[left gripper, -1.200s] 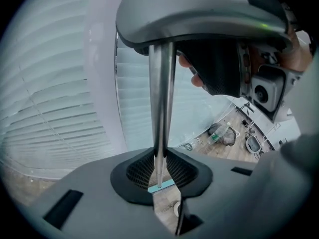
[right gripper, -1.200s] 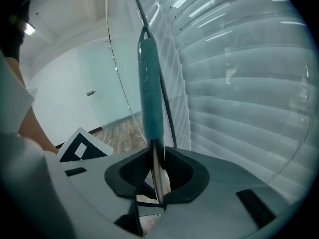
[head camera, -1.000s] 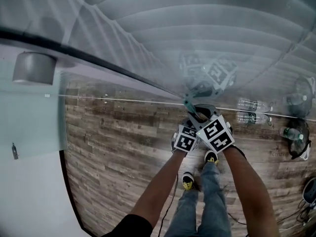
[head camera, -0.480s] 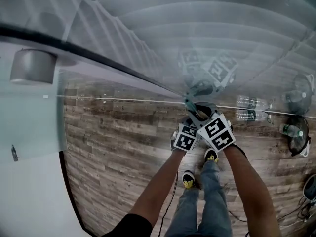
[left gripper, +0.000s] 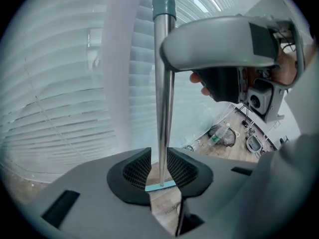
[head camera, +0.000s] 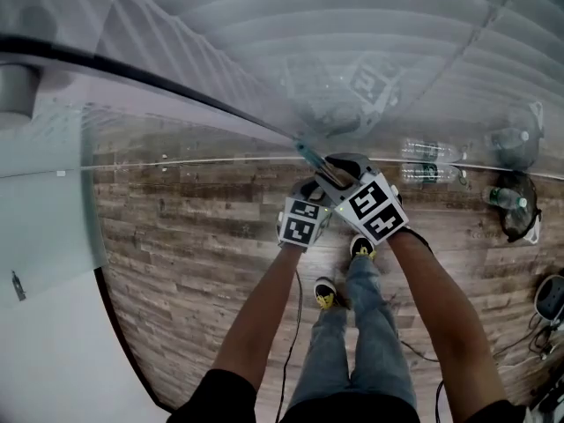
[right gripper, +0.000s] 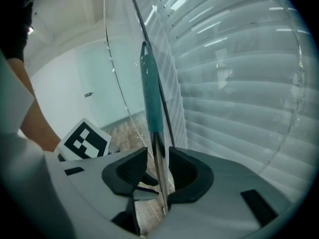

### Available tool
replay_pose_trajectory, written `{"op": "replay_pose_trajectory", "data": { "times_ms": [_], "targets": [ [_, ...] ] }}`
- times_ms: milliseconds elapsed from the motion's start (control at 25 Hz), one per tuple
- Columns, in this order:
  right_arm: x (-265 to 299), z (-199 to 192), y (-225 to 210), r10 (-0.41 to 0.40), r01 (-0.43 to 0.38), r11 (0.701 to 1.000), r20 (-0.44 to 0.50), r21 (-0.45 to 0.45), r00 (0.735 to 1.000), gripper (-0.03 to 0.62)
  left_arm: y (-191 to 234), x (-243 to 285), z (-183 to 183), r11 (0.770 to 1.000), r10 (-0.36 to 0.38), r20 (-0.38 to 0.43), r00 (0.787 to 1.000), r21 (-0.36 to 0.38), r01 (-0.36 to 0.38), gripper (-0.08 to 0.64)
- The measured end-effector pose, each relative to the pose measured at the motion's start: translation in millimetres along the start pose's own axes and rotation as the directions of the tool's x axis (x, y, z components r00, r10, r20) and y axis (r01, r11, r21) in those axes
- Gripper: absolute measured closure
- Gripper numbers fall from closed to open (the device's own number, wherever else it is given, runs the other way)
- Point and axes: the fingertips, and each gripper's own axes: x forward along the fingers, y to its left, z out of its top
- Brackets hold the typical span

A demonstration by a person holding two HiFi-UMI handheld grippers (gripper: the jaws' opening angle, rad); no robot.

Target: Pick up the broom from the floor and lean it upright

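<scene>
The broom (left gripper: 163, 83) stands upright at the floor's (head camera: 203, 236) edge, by the glass wall (head camera: 264, 42). The left gripper (left gripper: 160, 166) is clamped on its metal pole. The right gripper (right gripper: 158, 168) has just been opening, its jaws loose around the pole.

1. Reaching forward with left forearm (head camera: 264, 315) and right forearm (head camera: 441, 298), close together, both angled downward.
2. Clamping the broom handle (left gripper: 163, 108) in the jaws of the left tool (left gripper: 160, 171).
3. Just opening the jaws of the right tool (right gripper: 158, 171), handle loose between them.

Wooden floor (head camera: 194, 236), slatted blinds (head camera: 370, 16) behind glass, plastic bottles (head camera: 429, 174) lying by the glass
</scene>
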Motion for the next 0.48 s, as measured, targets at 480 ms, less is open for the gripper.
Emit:
{"op": "replay_pose_trajectory", "data": {
  "times_ms": [480],
  "targets": [
    [-199, -26, 7, -0.09, 0.096, 0.992, 0.076, -0.081, 0.993, 0.454, 6, -48, -9, 0.996, 0.067, 0.061, 0.996, -0.055, -0.064, 0.466]
  ]
}}
